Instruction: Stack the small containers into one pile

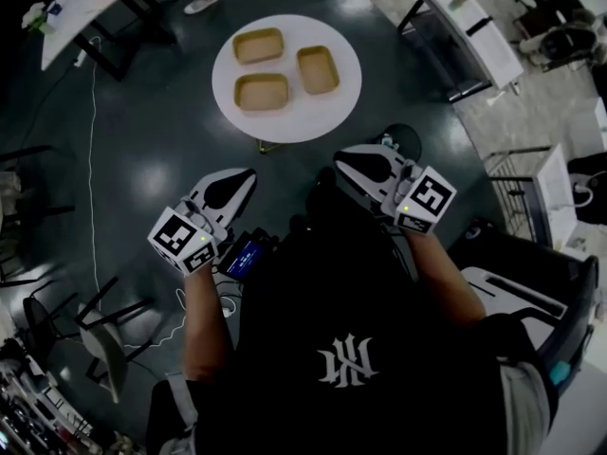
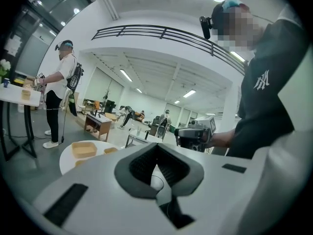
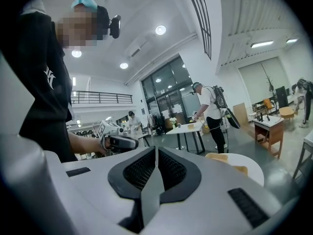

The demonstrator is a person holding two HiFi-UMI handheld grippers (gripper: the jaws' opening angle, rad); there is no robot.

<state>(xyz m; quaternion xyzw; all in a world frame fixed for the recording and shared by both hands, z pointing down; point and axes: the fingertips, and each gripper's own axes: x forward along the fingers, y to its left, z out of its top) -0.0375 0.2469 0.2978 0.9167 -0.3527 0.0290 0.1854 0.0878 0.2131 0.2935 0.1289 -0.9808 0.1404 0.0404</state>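
Head view: three small containers [image 1: 262,91] are seen lying apart on the round white counter [image 1: 334,114], well ahead of both sets of fingers; none is nested yet. Left gripper [image 1: 249,172] and right gripper [image 1: 340,155] are held close to the body, fingers pressed together w/ nothing btwn them, as is confirmed in ea. gripper view. The step in hand is judged to be the approach.

To be done well:
- Fingers should be opened before the counter is reached, not over it.
- One container, prob. the one nearest the fingertips, should be kept as base & left untouched.
- Another should be pinched by one wall, lifted clear, then lowered square so corners are matched.
- Walls look thin, so a light squeeze is advised.
- The base can be steadied w/ the other gripper.
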